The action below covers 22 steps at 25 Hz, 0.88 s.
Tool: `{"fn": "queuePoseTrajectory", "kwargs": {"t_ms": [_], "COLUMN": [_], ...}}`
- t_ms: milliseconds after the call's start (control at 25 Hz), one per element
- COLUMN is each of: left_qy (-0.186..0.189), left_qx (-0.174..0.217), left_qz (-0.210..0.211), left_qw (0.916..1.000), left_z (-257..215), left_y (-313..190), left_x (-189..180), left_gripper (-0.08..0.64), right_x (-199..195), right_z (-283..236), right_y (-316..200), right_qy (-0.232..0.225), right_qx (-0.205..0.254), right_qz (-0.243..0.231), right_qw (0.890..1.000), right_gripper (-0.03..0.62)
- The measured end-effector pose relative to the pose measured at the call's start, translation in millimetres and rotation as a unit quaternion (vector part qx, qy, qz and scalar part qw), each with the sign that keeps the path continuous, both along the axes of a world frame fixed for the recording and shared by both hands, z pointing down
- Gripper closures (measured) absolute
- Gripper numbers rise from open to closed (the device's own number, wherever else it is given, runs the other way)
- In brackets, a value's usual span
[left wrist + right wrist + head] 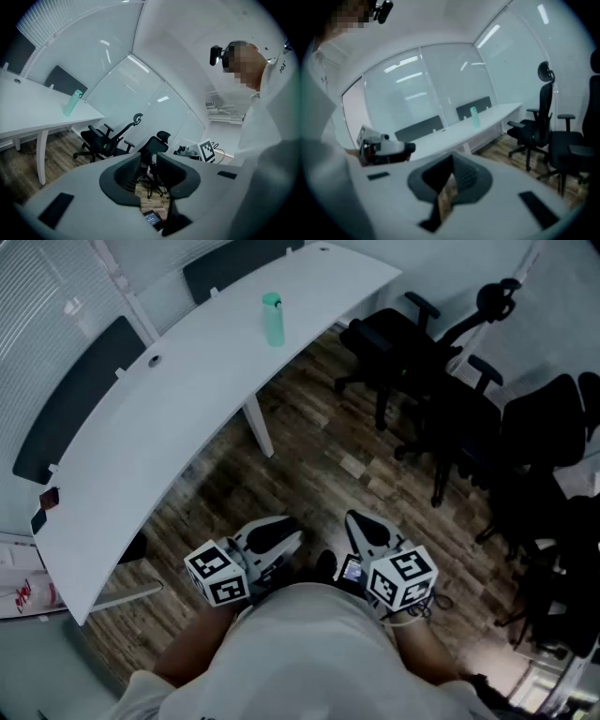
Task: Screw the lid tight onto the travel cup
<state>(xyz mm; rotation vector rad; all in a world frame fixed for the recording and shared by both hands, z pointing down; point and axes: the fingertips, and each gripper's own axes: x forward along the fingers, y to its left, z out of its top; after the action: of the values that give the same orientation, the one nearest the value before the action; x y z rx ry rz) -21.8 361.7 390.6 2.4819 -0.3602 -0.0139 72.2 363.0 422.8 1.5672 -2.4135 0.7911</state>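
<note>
The travel cup is pale green with a darker lid on top. It stands upright near the far end of the long white table, also seen small in the left gripper view and the right gripper view. Both grippers are held close to the person's body, over the wood floor and well away from the table. My left gripper has a narrow gap between its jaws with nothing in it. My right gripper has its jaws together and holds nothing.
Several black office chairs stand to the right of the table on the wood floor. Dark divider panels line the table's far side. Glass walls enclose the room.
</note>
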Motion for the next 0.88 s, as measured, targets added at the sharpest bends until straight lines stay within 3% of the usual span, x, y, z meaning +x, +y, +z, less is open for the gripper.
{"fn": "queuePoseTrajectory", "kwargs": {"t_ms": [880], "left_qy": [-0.005], "left_qx": [0.015], "left_qz": [-0.062], "left_qw": [0.998], "left_z": [0.9], "left_y": [-15.5], "left_x": [37.9], "left_gripper": [0.449], "right_x": [59.4], "right_z": [16.1], "right_y": [-11.3], "right_qy": [0.016], "right_qx": [-0.013], "right_qz": [-0.01], "right_qw": [1.0], "right_gripper": [0.569]}}
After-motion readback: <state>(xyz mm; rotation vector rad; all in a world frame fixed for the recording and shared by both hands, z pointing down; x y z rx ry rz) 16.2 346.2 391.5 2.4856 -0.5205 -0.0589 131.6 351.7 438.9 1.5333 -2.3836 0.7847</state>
